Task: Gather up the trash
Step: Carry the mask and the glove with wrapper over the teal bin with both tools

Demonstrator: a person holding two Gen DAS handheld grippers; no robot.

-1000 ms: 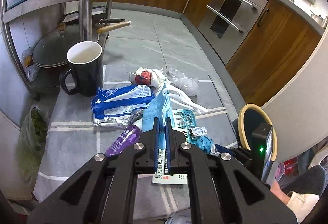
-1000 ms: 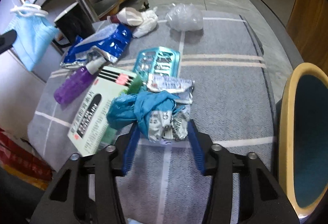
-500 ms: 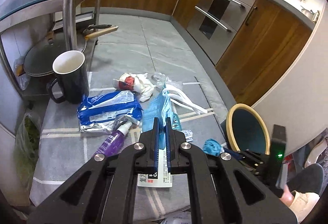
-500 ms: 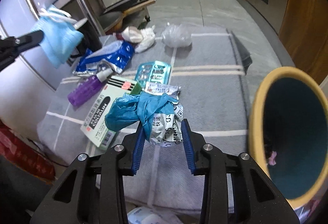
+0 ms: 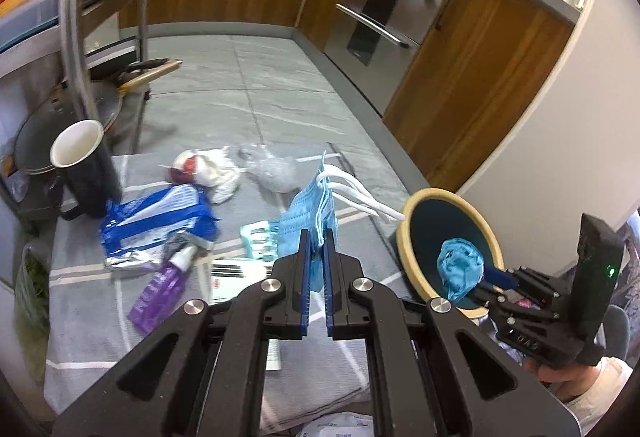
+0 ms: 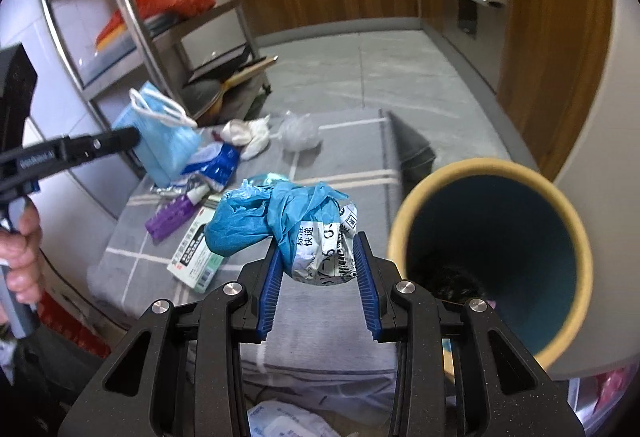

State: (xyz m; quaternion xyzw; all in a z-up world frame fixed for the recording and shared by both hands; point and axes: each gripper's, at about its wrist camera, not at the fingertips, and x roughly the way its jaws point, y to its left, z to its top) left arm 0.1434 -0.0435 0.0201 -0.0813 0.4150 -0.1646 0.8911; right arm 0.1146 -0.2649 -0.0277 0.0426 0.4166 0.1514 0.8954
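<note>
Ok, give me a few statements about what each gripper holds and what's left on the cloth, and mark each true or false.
1. The left gripper pinches a blue mask. True.
2. The right gripper is empty. False: it holds a blue glove with crumpled paper.
3. The bin lies on its side. False: it stands upright, mouth open.
4. A purple bottle lies on the cloth. True.
5. The mug is tipped over. False: it stands upright.
</note>
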